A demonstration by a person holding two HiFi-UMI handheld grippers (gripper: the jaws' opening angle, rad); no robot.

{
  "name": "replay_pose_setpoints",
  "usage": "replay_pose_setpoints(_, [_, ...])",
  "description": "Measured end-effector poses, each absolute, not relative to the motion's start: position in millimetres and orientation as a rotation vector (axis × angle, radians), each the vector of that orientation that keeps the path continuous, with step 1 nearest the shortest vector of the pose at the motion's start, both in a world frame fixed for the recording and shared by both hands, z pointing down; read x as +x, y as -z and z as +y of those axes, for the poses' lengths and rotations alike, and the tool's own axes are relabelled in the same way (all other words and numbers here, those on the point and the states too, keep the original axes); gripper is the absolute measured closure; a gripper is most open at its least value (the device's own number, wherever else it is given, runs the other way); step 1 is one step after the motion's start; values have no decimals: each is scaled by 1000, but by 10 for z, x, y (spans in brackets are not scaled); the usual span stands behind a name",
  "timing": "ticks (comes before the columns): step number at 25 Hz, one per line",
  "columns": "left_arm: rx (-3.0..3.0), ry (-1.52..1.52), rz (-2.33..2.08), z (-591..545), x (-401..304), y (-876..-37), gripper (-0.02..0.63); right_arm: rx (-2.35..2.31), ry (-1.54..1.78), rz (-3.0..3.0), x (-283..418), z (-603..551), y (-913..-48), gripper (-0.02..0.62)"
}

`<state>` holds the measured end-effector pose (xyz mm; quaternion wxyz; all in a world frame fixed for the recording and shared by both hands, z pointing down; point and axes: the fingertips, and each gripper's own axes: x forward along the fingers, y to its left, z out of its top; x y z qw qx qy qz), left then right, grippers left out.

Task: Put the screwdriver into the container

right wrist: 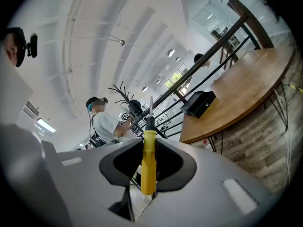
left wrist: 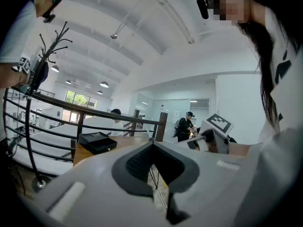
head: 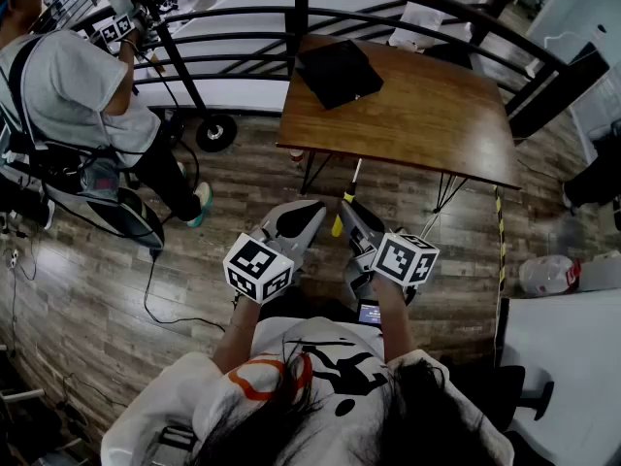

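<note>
My right gripper (head: 346,212) is shut on a yellow-handled screwdriver (head: 338,223), whose metal shaft points out toward the table. In the right gripper view the screwdriver (right wrist: 148,160) stands upright between the jaws of that gripper (right wrist: 147,143). My left gripper (head: 316,208) is held close beside it, shut with nothing in it; in its own view the tips of the left gripper (left wrist: 151,144) meet. The container, an open black box (head: 338,71), sits at the far left of a wooden table (head: 427,124), well ahead of both grippers. It also shows as the black box (left wrist: 97,142) and box (right wrist: 199,103).
A black metal railing (head: 291,13) runs behind the table. A person in a grey shirt (head: 68,95) stands at the left with cables on the wooden floor. A white bag (head: 548,275) and a white tabletop (head: 568,377) lie at the right.
</note>
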<state>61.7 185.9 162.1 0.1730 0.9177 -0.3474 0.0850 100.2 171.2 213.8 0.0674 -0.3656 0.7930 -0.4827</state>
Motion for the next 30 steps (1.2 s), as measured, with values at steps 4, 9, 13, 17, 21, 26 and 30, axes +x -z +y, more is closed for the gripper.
replay_pose_setpoints(4, [2606, -242, -974, 1752, 617, -1634, 606, -1104, 1461, 2377, 991, 1598, -2164, 495])
replay_pose_setpoints(9, [2612, -249, -956, 1637, 578, -1669, 606, -1112, 1472, 2326, 967, 1460, -2196, 495])
replay_pose_setpoints(13, [2615, -251, -947, 1509, 524, -1691, 606, -1130, 1468, 2319, 931, 1338, -2224, 495])
replay_pose_setpoints(17, [2625, -256, -924, 1397, 459, -1724, 606, -1147, 1475, 2300, 867, 1213, -2278, 495])
replay_pose_setpoints(21, [2638, -255, -904, 1351, 345, -1730, 606, -1160, 1467, 2288, 764, 1150, -2286, 495])
replay_pose_setpoints(26, [2645, -258, -866, 1333, 249, -1770, 606, -1189, 1465, 2271, 678, 1156, -2312, 495])
replay_pose_setpoints(30, [2648, -254, -834, 1259, 233, -1846, 606, -1220, 1462, 2274, 663, 1104, -2373, 495])
